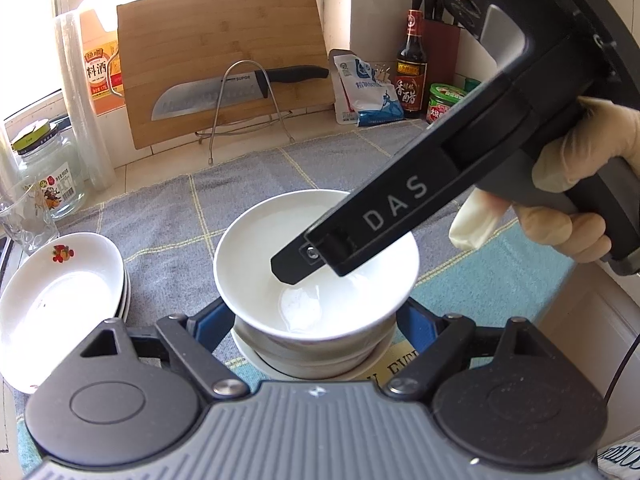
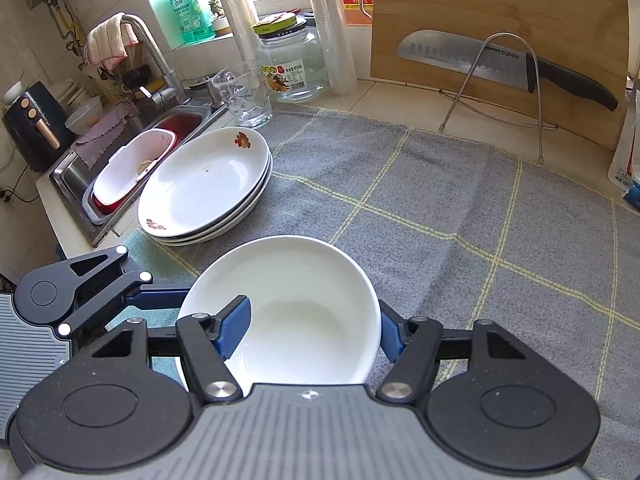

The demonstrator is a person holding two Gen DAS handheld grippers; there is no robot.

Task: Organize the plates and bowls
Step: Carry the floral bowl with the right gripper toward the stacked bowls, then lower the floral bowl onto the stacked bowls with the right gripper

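A white bowl [image 1: 280,248] sits on top of a stack of bowls [image 1: 312,354] on the grey checked cloth [image 1: 168,216]. My left gripper [image 1: 316,320] is open, its blue fingers on either side of the stack below the top bowl. My right gripper [image 2: 312,332] straddles the top bowl's [image 2: 296,308] rim wall, left finger [image 2: 234,330] inside, right finger [image 2: 390,334] outside; I cannot tell whether it pinches. It shows from the side in the left wrist view [image 1: 292,268]. A stack of white plates [image 2: 208,184] with fruit prints lies to the left; it also shows in the left wrist view [image 1: 56,300].
A bamboo cutting board [image 1: 224,68] and a knife [image 1: 224,92] on a wire rack stand at the back. A glass jar [image 2: 292,64], a drinking glass [image 2: 244,96] and wrap rolls [image 2: 332,32] stand near the sink [image 2: 132,160]. Sauce bottles [image 1: 412,68] stand at the back right.
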